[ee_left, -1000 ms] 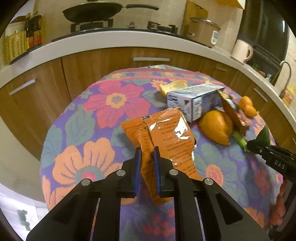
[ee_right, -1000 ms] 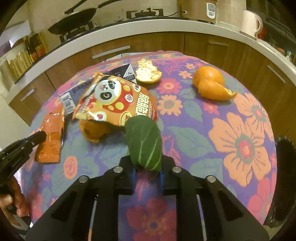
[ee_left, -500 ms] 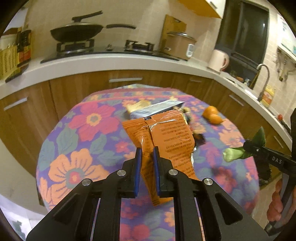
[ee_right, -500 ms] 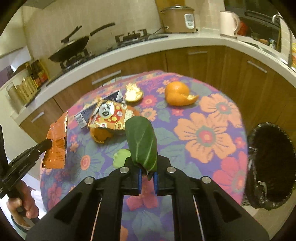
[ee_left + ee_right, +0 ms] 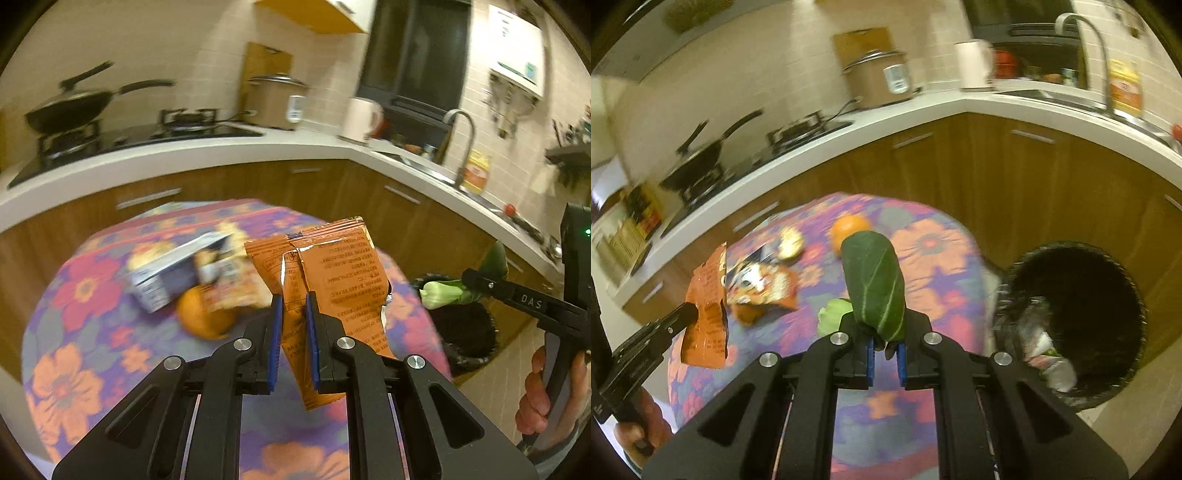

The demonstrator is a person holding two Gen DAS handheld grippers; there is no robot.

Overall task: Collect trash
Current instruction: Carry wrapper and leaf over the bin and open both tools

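Observation:
My left gripper (image 5: 293, 314) is shut on an orange snack wrapper (image 5: 332, 280) and holds it up above the floral table (image 5: 74, 369). The wrapper also shows in the right wrist view (image 5: 707, 306). My right gripper (image 5: 885, 343) is shut on a green vegetable leaf (image 5: 875, 288) with a pale stalk, held above the table's right side. The leaf also shows in the left wrist view (image 5: 447, 293), over a black-lined trash bin (image 5: 1082, 317) that stands on the floor to the right of the table.
On the table lie a panda snack bag (image 5: 761, 288), a blue-white carton (image 5: 166, 280), orange peels (image 5: 205, 317) and an orange (image 5: 849, 227). Wooden cabinets and a white counter (image 5: 923, 107) curve behind, with a stove, a pan, a rice cooker, a kettle and a sink.
Both grippers have risen and swung to the right with their loads. The trash bin has come into view, and the table has dropped farther below.

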